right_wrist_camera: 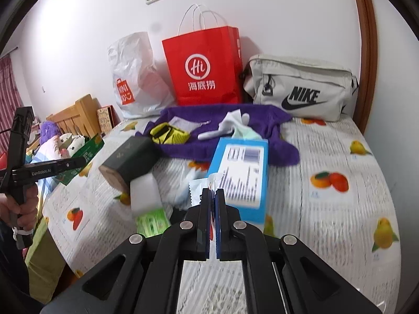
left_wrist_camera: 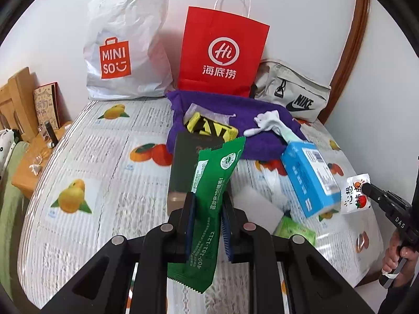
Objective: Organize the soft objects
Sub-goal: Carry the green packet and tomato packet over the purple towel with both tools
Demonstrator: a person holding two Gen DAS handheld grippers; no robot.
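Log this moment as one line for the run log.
left gripper: shut on green packet | right gripper: shut on small white sachet | both held above bed

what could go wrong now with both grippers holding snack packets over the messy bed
1. The left gripper pinches the long green foil packet near its middle, so the slick wrapper could slide out.
2. The right gripper holds the small white packet with a tomato print only by an edge; it may drop onto the bed.
3. The blue tissue box lies tilted on the clutter close below and could be knocked.
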